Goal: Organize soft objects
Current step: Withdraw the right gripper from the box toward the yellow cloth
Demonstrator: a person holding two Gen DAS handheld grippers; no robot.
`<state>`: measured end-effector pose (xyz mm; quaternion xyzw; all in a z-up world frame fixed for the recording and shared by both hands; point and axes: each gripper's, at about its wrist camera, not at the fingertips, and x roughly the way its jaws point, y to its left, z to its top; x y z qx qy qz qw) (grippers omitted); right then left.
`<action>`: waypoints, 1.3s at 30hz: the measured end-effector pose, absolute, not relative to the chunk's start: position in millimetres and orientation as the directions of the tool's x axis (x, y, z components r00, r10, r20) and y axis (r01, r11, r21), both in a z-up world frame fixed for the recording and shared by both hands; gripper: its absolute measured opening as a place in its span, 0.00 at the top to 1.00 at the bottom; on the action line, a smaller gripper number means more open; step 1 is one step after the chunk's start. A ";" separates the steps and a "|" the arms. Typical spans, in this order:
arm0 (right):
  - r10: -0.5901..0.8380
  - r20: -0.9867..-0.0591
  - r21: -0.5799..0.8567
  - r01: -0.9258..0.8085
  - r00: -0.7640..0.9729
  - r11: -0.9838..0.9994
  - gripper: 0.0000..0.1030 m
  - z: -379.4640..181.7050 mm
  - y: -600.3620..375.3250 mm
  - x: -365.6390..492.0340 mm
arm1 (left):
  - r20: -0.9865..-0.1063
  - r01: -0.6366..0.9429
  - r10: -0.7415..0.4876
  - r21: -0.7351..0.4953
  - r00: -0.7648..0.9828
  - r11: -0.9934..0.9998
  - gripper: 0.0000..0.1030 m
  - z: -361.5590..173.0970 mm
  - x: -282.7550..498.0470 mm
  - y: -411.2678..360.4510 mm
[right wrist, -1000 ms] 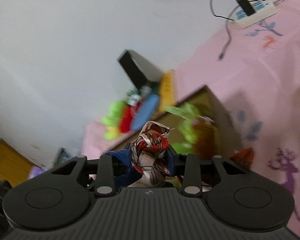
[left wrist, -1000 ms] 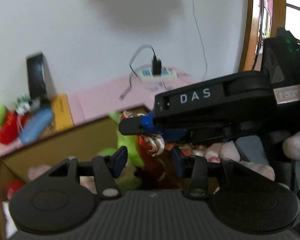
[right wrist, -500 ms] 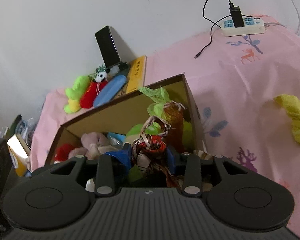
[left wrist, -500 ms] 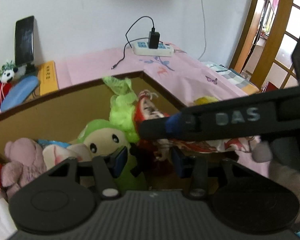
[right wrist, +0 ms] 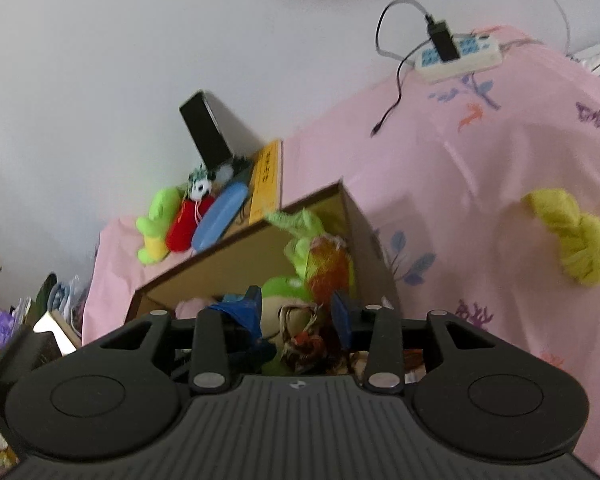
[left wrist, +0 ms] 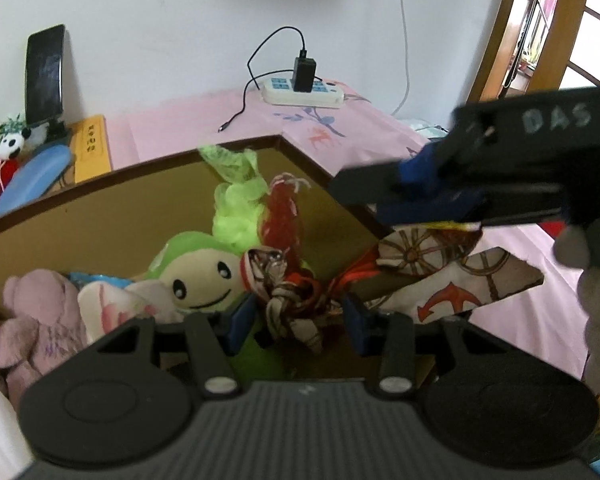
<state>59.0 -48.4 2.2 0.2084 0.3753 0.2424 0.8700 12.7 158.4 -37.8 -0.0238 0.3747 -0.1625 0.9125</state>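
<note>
**Scarf let go over the toy box**

Pink printed cloth point(right wrist: 480, 208) covers the whole surface, running back to a white wall at twelve o'clock, where a power strip point(left wrist: 302, 90) lies with a charger plugged in. On the cloth sits a brown cardboard box point(left wrist: 100, 216), already crowded with a green smiling plush point(left wrist: 196, 268), a pink plush point(left wrist: 36, 312) at its nine o'clock, and green and red mesh sponges point(left wrist: 256, 208) against the far corner. A yellow soft toy point(right wrist: 572, 240) waits alone on the cloth, at three o'clock of the box in the right wrist view.

The step in hand looks like dropping off the patterned scarf point(left wrist: 292, 300): its knotted part is in the box, one tail draped over the near wall toward four o'clock.

The right gripper point(right wrist: 296, 316) is opening, its jaws partly apart, with the knot below and between them; the pads no longer seem to press it. The left gripper point(left wrist: 296, 320) stands narrowly open astride the knot, gaps showing on both sides, so it seems to hold nothing.

Next, probably, the hanging tail needs tucking inside, then the yellow toy fetching; that calls for a clear lift away so the fabric does not snag.
</note>
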 end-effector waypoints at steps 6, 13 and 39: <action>0.514 -0.575 0.519 -0.202 0.637 0.831 0.79 3.9 -76.1 50.3 | -0.677 0.337 -0.366 -0.182 0.639 0.924 0.59 -37.3 4.6 145.4; 0.429 -0.626 0.521 -0.059 0.651 0.851 0.79 -11.7 -126.0 35.8 | -0.688 0.311 -0.353 -0.190 0.634 0.931 0.56 -38.4 6.3 145.0; 0.506 -0.642 0.412 -0.297 0.576 0.861 0.79 -12.7 -88.9 19.4 | -0.738 -0.060 0.062 0.030 0.672 0.998 0.45 -5.1 -5.5 146.1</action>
